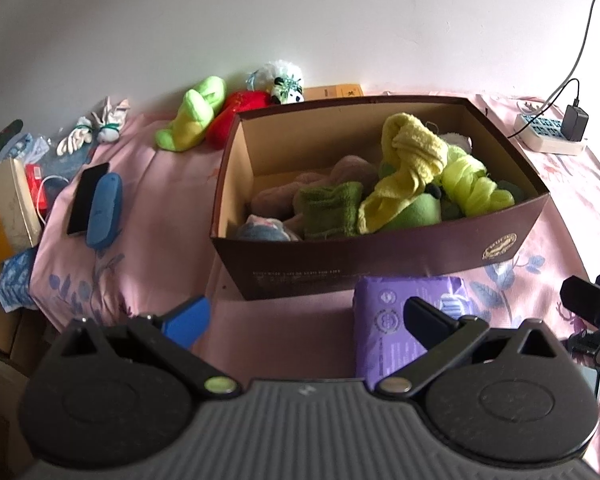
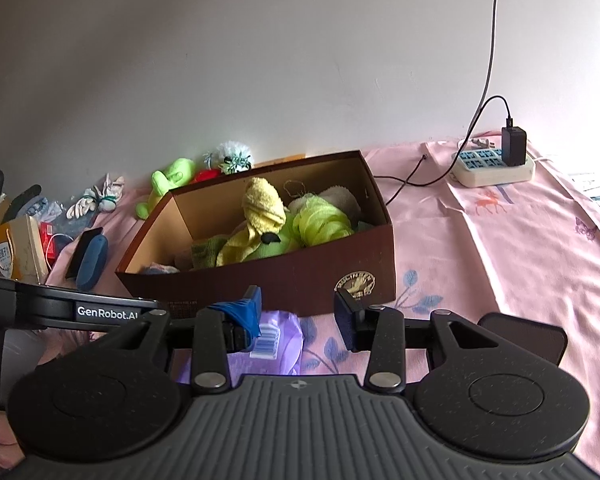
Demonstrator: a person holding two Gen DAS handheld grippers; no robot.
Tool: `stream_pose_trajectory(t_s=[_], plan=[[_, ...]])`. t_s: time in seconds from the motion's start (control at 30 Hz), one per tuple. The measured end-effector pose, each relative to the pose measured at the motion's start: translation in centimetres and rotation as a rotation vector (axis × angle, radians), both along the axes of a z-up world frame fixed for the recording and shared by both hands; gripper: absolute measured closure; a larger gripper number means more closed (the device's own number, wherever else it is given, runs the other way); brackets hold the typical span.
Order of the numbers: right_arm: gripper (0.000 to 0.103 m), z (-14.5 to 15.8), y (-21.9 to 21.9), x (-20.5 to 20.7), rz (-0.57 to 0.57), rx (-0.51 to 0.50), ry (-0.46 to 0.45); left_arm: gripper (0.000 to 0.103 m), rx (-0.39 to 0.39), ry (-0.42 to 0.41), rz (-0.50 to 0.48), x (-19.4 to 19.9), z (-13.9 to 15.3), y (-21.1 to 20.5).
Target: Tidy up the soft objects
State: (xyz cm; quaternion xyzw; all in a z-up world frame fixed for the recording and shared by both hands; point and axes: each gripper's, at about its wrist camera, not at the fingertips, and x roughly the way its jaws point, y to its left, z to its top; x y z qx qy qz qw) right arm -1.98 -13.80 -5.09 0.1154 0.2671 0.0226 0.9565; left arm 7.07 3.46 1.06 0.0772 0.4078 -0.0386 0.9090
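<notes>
The dark brown cardboard box (image 1: pixel 380 256) sits mid-scene on the pink floral bedsheet (image 1: pixel 156 200), filled with a yellow terry towel (image 1: pixel 412 152), a green knitted cloth (image 1: pixel 330 210) and a lime mesh pouf (image 1: pixel 476 184). A purple plastic soft pack (image 1: pixel 384 320) lies just near of the box, under both tongs. The left tongs (image 1: pixel 304 316) stand wide and empty; the right tongs (image 2: pixel 298 314) narrower, also empty. Far left, a green plush toy (image 1: pixel 194 118) and white gloves (image 1: pixel 76 140) lie against the wall; a blue oval case (image 1: pixel 104 210) rests left.
</notes>
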Motion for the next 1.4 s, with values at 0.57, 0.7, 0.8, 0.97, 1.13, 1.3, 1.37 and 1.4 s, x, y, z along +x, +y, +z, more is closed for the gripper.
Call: stream_pose_trajectory(t_s=[0.57,0.7,0.8,0.97,1.13,1.3,1.37,1.4], plan=[[0.078,-0.8,1.3,0.3,0.012,-0.017,0.062,0.000,-0.009,0.044,0.019,-0.8,-1.2,1.1],[0.078,-1.0,1.6,0.5,0.015,-0.026,0.077,0.000,-0.012,0.059,0.025,-0.7,-1.6,1.6],[0.078,-1.3,1.7,0.6,0.008,-0.025,0.092,0.000,-0.012,0.071,0.031,-0.7,-1.9,1.9],[0.078,-1.6,1.5,0.7,-0.010,-0.033,0.111,0.000,-0.016,0.080,0.033,-0.6,-2.2,2.2],[0.078,-1.7,1.6,0.8,-0.014,-0.053,0.123,0.000,-0.019,0.082,0.024,-0.5,-2.4,2.0],[0.078,-1.8,1.7,0.9,-0.018,-0.065,0.131,0.000,-0.019,0.089,0.020,-0.4,-2.8,2.0],[0.078,-1.9,1.6,0.9,-0.016,-0.060,0.136,0.000,-0.019,0.094,0.020,-0.4,-3.0,2.0],[0.078,-2.0,1.6,0.9,-0.014,-0.059,0.139,0.000,-0.018,0.096,0.021,-0.4,-3.0,2.0]])
